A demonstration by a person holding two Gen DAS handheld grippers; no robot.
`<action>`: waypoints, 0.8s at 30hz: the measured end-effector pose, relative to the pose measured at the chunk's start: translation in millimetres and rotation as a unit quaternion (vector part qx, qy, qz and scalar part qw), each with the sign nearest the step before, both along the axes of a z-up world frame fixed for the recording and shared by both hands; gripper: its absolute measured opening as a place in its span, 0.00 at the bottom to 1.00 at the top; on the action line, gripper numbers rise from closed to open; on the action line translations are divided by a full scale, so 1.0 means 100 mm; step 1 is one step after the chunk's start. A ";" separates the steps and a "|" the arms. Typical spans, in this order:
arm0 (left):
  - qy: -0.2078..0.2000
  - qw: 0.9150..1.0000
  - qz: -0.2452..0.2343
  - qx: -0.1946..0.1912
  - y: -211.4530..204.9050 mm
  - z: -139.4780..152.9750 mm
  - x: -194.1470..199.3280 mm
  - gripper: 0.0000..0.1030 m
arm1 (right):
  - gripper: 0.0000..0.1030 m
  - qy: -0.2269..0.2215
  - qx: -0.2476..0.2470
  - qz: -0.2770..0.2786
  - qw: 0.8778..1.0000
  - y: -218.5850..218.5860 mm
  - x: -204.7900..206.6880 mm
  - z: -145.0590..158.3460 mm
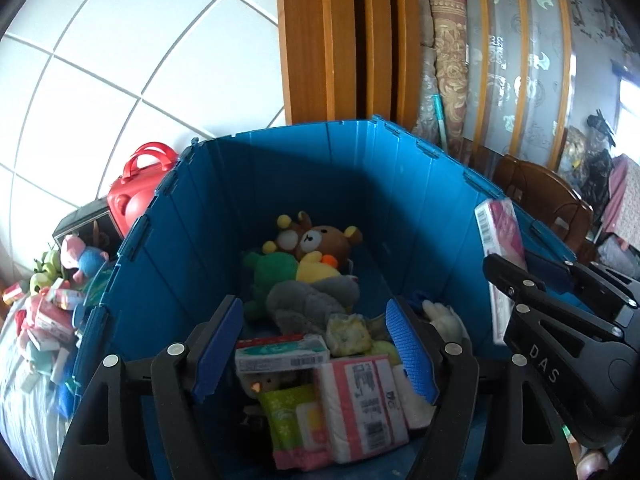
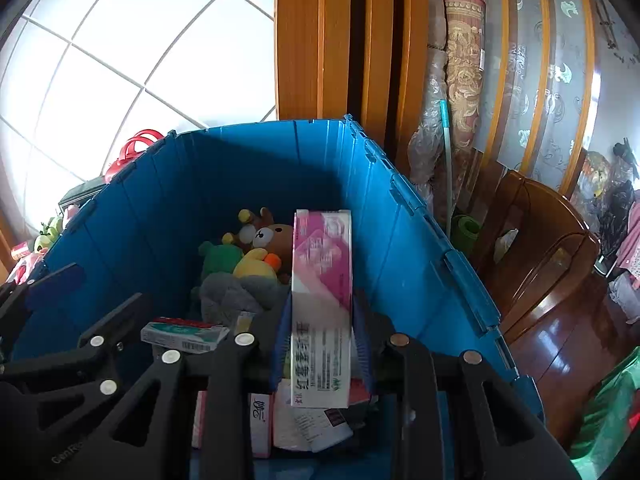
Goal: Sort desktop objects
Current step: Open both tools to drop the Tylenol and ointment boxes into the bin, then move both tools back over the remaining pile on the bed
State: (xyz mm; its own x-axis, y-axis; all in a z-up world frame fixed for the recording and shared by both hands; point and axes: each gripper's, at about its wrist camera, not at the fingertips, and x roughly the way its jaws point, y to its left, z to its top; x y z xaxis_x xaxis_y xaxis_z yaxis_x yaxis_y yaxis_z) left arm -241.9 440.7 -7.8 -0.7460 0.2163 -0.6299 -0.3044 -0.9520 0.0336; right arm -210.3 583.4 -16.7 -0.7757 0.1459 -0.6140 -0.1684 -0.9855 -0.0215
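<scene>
Over the blue crate (image 1: pixel 180 240) my left gripper (image 1: pixel 316 344) is open, its blue pads wide apart and touching nothing. Below the gap a green-and-white carton (image 1: pixel 280 354) lies flat on pink tissue packs (image 1: pixel 360 404) inside the crate. My right gripper (image 2: pixel 322 344) is shut on a long pink-and-white box (image 2: pixel 322 280), held upright above the crate (image 2: pixel 140 220). The left wrist view shows this gripper (image 1: pixel 532 276) and its box (image 1: pixel 500 240) at the crate's right wall. The left gripper (image 2: pixel 88 300) shows at the left of the right wrist view, above the carton (image 2: pixel 182 332).
Plush toys fill the crate's far end, among them a brown bear (image 1: pixel 320 240). Left of the crate are a red plastic case (image 1: pixel 136 188) and a heap of small packs and toys (image 1: pixel 48 320). A wooden chair (image 2: pixel 552 272) and a rolled carpet (image 2: pixel 464 64) stand to the right.
</scene>
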 end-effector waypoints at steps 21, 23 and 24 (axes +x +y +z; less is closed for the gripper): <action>0.069 0.996 0.042 0.029 -1.08 0.42 0.66 0.87 | 1.00 0.046 0.003 -0.012 0.999 -0.59 0.63 0.33; 0.071 0.996 0.050 0.031 -1.29 0.45 0.76 0.87 | 1.00 0.051 0.002 -0.009 0.999 -0.77 0.73 0.37; 0.073 0.995 0.054 0.029 -1.40 0.46 0.81 0.87 | 1.00 0.053 0.001 -0.005 0.999 -0.87 0.79 0.38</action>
